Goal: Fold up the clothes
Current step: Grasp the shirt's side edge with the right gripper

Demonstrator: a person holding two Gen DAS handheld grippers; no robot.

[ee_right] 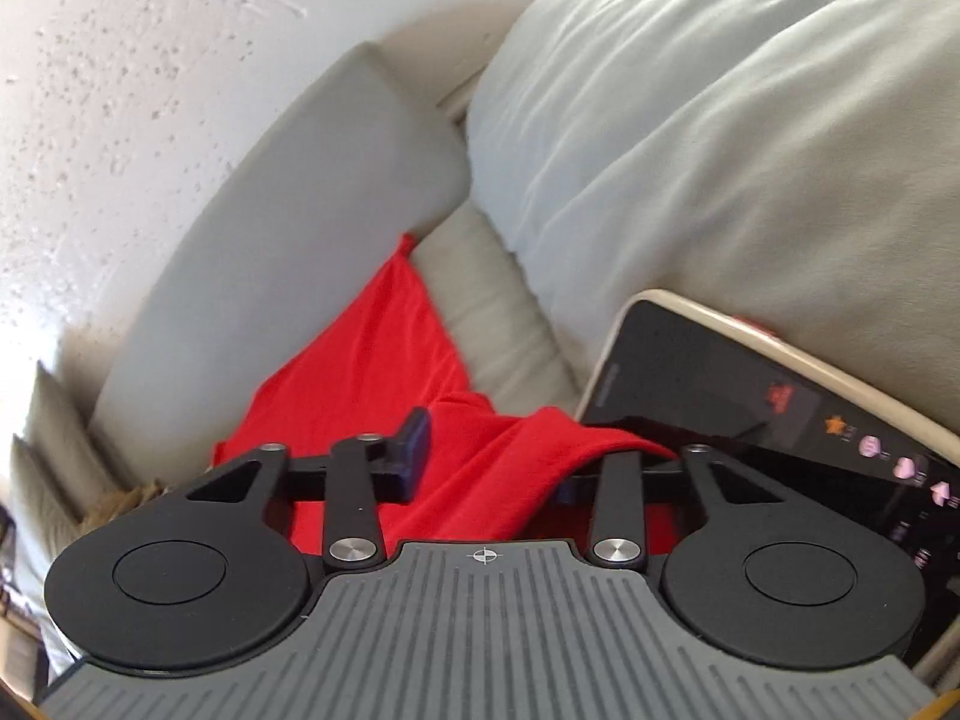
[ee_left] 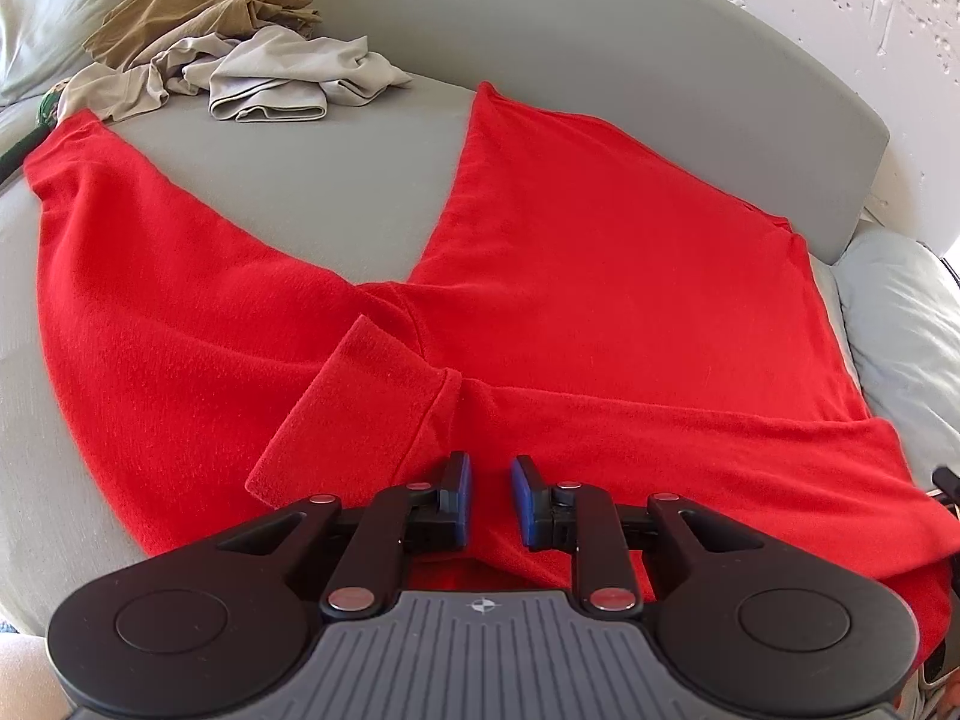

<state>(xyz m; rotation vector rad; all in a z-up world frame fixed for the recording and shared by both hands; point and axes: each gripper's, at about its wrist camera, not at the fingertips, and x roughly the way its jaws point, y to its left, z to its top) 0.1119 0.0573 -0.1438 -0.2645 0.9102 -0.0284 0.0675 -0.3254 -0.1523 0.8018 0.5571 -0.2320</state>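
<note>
A red garment (ee_left: 570,276) lies spread on the grey sofa seat (ee_left: 312,180), its two broad parts fanning away in a V. A short sleeve-like flap (ee_left: 354,408) is folded over near the middle. My left gripper (ee_left: 491,498) hovers low over the garment's near edge, open by a narrow gap, with red cloth showing beneath the blue pads (ee_left: 461,492). In the right wrist view my right gripper (ee_right: 489,474) is wide open. Red garment (ee_right: 372,360) fabric drapes over its right finger and hides it; the left fingertip (ee_right: 414,450) is bare.
A crumpled grey garment (ee_left: 282,78) and a tan one (ee_left: 204,6) lie at the seat's far left. The sofa backrest (ee_right: 300,228) curves behind. A big pale pillow (ee_right: 720,150) sits at the right, with a lit phone (ee_right: 720,396) leaning against it close to my right gripper.
</note>
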